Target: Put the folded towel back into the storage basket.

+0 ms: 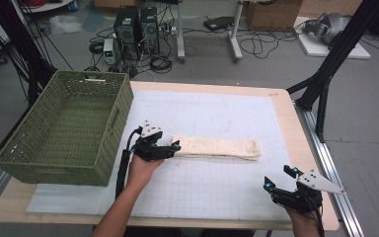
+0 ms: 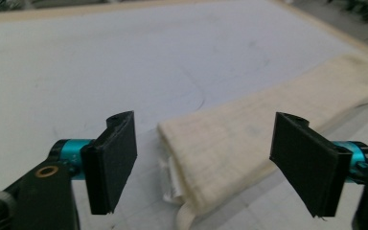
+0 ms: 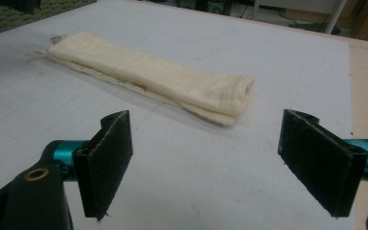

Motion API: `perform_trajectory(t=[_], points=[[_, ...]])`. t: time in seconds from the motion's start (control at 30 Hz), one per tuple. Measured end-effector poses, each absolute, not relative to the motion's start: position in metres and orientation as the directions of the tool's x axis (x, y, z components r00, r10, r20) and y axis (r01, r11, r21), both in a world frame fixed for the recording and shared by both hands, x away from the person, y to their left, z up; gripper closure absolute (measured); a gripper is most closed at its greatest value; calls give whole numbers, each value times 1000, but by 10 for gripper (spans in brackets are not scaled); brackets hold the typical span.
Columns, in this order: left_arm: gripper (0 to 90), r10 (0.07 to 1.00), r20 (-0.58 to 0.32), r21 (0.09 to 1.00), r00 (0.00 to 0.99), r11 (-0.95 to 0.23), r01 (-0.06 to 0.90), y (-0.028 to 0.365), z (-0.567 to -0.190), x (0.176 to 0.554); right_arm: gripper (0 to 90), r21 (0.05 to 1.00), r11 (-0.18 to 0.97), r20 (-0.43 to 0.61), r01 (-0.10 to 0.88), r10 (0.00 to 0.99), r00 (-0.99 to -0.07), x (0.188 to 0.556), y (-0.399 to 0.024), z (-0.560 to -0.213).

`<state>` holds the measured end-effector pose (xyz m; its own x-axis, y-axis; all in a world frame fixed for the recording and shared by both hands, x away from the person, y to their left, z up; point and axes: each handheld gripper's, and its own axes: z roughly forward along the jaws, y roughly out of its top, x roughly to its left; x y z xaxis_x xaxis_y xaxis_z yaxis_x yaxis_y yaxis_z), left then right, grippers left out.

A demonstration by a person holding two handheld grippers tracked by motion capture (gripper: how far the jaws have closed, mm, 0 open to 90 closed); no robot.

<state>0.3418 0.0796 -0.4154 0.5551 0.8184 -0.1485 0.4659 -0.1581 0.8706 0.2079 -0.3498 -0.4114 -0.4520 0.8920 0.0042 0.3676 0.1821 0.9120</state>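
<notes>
The folded cream cloth towel (image 1: 217,147) is lying at the middle of the white-matted wooden bench (image 1: 286,123). The left tool (image 1: 176,146) is standing open at the towel's left end; the right tool (image 1: 280,178) is gaping near the bench's front right corner. No writing is readable.

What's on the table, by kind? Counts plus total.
Folded cream towel: 1
Green basket: 1
Grippers: 2, the left gripper open at the towel's end, the right gripper open and apart from it
White mat: 1
Total: 5
</notes>
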Motion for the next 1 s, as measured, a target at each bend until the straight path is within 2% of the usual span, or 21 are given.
perform_trajectory(t=[0.3, 0.47, 0.5, 0.6, 0.63, 0.67, 0.7, 0.73, 0.8, 1.0], points=[[359, 846, -173, 777, 504, -197, 598, 71, -436, 357, 183, 912, 184, 4, 367, 890, -457, 207, -350, -411], [405, 855, -167, 754, 491, -210, 622, 64, -445, 361, 183, 913, 185, 2, 365, 890, -456, 208, -351, -412], [423, 854, -113, 761, 507, -254, 597, 59, -446, 358, 183, 912, 183, 5, 368, 890, -455, 208, -351, -412], [446, 851, -94, 763, 516, -271, 587, 57, -446, 356, 183, 913, 180, 7, 367, 891, -454, 208, -352, -411], [548, 849, -86, 768, 522, -277, 578, 56, -447, 353, 183, 913, 180, 6, 366, 891, -453, 209, -353, -412], [548, 836, -65, 772, 545, -304, 559, 54, -447, 350, 183, 913, 180, 6, 366, 891, -453, 209, -353, -412], [698, 820, -26, 778, 572, -342, 526, 50, -446, 347, 183, 911, 177, 11, 373, 893, -451, 208, -352, -413], [698, 805, 30, 779, 593, -391, 490, 45, -445, 343, 183, 911, 177, 11, 373, 893, -451, 208, -352, -413], [800, 794, 60, 772, 605, -421, 475, 42, -444, 343, 183, 912, 177, 9, 369, 892, -452, 209, -351, -412], [830, 794, 32, 780, 607, -399, 481, 50, -442, 346, 182, 906, 184, 2, 380, 898, -440, 212, -349, -416]])
